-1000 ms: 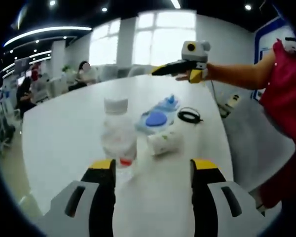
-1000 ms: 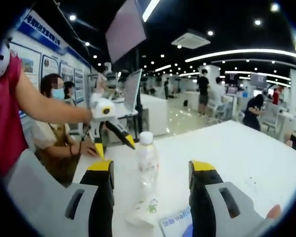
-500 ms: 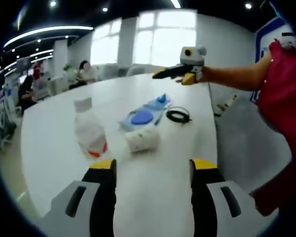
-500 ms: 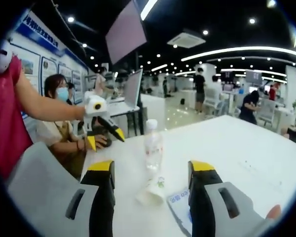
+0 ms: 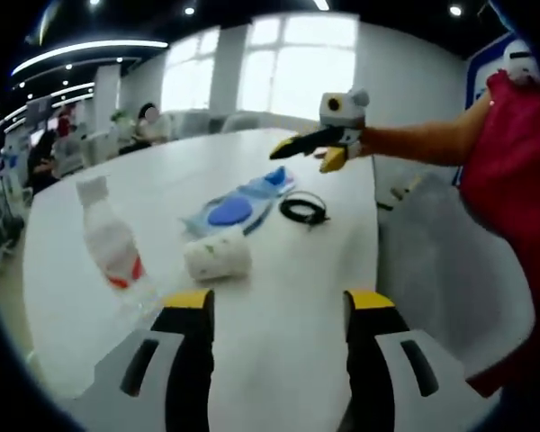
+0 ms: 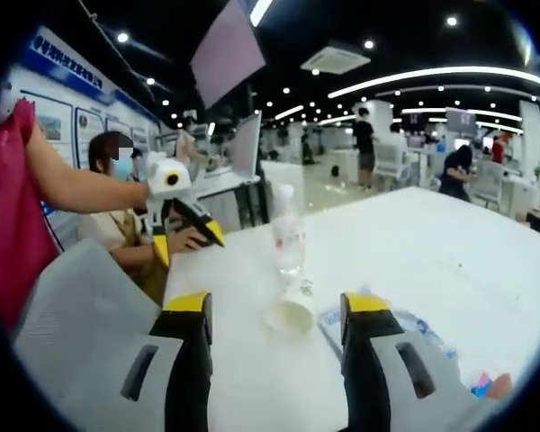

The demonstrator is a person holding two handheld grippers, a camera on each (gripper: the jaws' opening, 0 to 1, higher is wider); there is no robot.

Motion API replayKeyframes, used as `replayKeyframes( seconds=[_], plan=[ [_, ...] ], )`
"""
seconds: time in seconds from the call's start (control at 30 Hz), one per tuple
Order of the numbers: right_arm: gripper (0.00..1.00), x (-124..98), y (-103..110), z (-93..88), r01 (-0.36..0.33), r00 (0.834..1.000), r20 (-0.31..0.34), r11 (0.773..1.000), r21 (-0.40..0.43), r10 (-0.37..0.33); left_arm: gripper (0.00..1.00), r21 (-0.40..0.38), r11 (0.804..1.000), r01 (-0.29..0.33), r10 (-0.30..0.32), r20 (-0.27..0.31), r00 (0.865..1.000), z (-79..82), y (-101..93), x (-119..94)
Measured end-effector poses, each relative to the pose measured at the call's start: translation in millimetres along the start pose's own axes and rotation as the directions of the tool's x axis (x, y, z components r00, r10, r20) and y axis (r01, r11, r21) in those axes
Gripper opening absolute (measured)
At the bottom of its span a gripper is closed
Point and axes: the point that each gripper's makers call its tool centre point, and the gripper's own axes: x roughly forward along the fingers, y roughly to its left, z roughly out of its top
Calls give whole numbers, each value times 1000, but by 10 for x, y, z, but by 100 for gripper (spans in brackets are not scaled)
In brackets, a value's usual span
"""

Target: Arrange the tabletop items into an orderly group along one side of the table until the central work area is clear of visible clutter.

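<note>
Four items sit on the white table (image 5: 288, 288) in the left gripper view. At nine o'clock a clear water bottle (image 5: 110, 243) stands tilted, cap toward eleven. Toward centre, a paper cup (image 5: 218, 256) lies on its side, long axis running nine to three. Above it a blue packet (image 5: 238, 202) stretches toward one o'clock, a black cable coil (image 5: 302, 210) just beside it. The left gripper (image 5: 274, 310) has its jaws wide apart, holding nothing. At one o'clock the right gripper (image 5: 301, 151) hangs over the table, jaws parted, empty.
</note>
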Motion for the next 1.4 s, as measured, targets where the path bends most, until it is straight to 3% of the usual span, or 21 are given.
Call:
replayKeyframes(
  seconds=[0.27,0.43,0.67,0.8,1.03,1.2,1.4],
  plan=[
    [56,73,-57,-48,-13,1000,13,1000,26,12,55,81,996,43,-37,-70,997,104,24,213],
    [56,118,-98,-53,-13,999,30,999,45,12,55,176,979,104,-72,-178,981,148,69,334],
    [55,126,-135,-114,-7,998,55,996,87,2,54,301,935,189,-88,-319,944,144,169,538],
    [55,82,-160,-163,6,998,65,994,111,-14,53,365,895,258,-100,-400,911,129,211,668],
    [56,3,-179,-300,26,999,43,990,136,-32,52,408,860,307,-106,-446,889,216,366,863],
    [57,-84,-182,-446,48,999,-26,989,142,-45,51,449,813,371,-107,-511,853,214,439,992],
    [57,-196,-127,-490,59,997,-50,984,170,-51,50,473,773,424,-108,-560,821,163,426,1172]
  ],
)
